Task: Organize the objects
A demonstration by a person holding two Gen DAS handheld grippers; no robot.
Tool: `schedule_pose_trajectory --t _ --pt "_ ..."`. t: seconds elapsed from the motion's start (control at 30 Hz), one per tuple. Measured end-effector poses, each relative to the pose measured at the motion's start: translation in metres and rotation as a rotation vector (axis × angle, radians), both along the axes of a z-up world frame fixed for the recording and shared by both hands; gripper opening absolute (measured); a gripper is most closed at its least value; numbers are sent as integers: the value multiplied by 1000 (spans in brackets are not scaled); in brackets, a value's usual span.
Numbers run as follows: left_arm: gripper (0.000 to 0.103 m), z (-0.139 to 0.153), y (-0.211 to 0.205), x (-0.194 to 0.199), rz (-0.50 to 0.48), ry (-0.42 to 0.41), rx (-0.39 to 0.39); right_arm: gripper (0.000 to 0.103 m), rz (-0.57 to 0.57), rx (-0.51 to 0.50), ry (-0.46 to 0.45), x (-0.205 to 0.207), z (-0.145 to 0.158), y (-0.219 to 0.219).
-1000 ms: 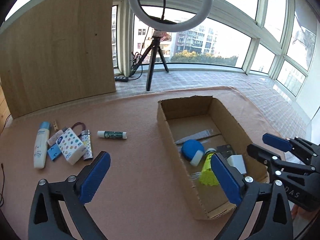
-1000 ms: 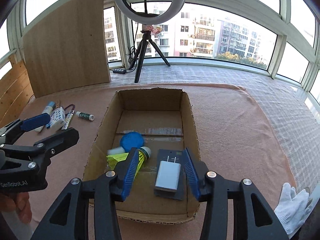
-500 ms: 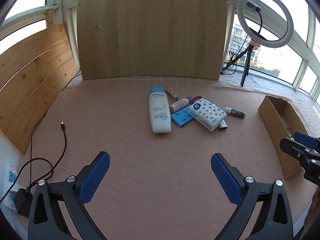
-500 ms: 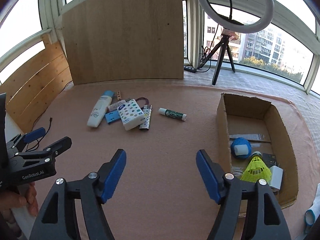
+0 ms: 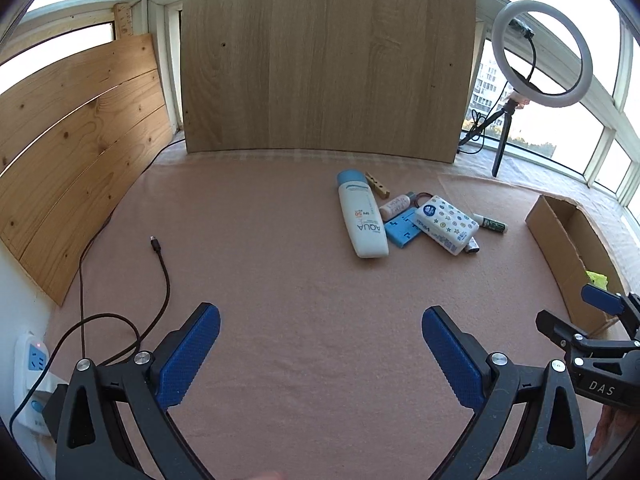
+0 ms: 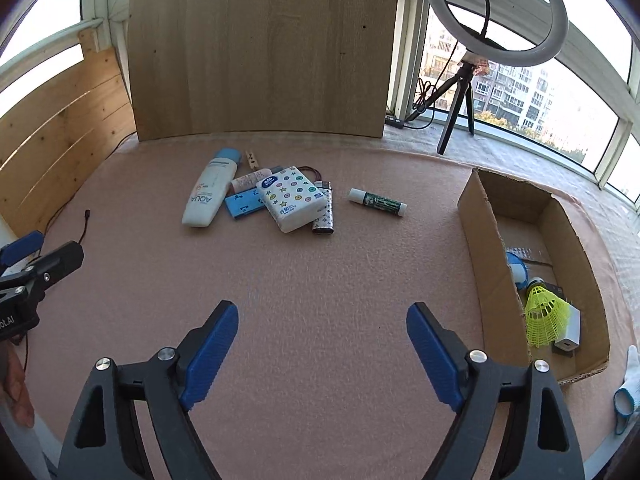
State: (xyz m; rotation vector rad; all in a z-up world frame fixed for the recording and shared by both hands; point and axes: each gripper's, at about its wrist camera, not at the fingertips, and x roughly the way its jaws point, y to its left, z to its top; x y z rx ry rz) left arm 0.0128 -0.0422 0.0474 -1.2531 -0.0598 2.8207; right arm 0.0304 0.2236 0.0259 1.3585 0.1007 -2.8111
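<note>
A pile of loose items lies on the pink felt: a white AQUA bottle [image 6: 209, 194], a dotted tissue pack [image 6: 293, 198], a blue flat piece [image 6: 244, 205], a patterned lighter [image 6: 324, 214], a wooden clothespin [image 6: 252, 160] and a glue stick [image 6: 377, 202]. The cardboard box [image 6: 482, 240] at the right holds a yellow shuttlecock [image 6: 542, 316], a white charger [image 6: 570, 330] and a blue round item [image 6: 518, 268]. My left gripper [image 5: 320, 354] and right gripper [image 6: 322, 354] are both open and empty, well short of the pile. The bottle [image 5: 362, 220] and tissue pack [image 5: 446, 224] also show in the left wrist view.
A black cable [image 5: 160, 264] runs over the felt at the left to a power strip [image 5: 30, 384]. A wooden board [image 6: 264, 48] leans at the back. A ring light on a tripod [image 6: 496, 20] stands at the back right. A white glove [image 6: 628, 384] lies beside the box.
Both grippers have swung left, away from the box toward the loose items. The right gripper has opened wide, leaving the charger in the box.
</note>
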Motion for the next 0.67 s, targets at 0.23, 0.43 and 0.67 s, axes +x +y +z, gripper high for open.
schedule_pose_trajectory --t 0.23,0.43,0.67 --pt "102 3 3 -1 3 27 -25 91 19 42 14 6 8 -7" --pt "102 2 11 0 -28 30 -4 93 18 42 25 6 19 -6" --pt "102 5 18 5 -30 59 -50 93 18 38 15 7 18 -3"
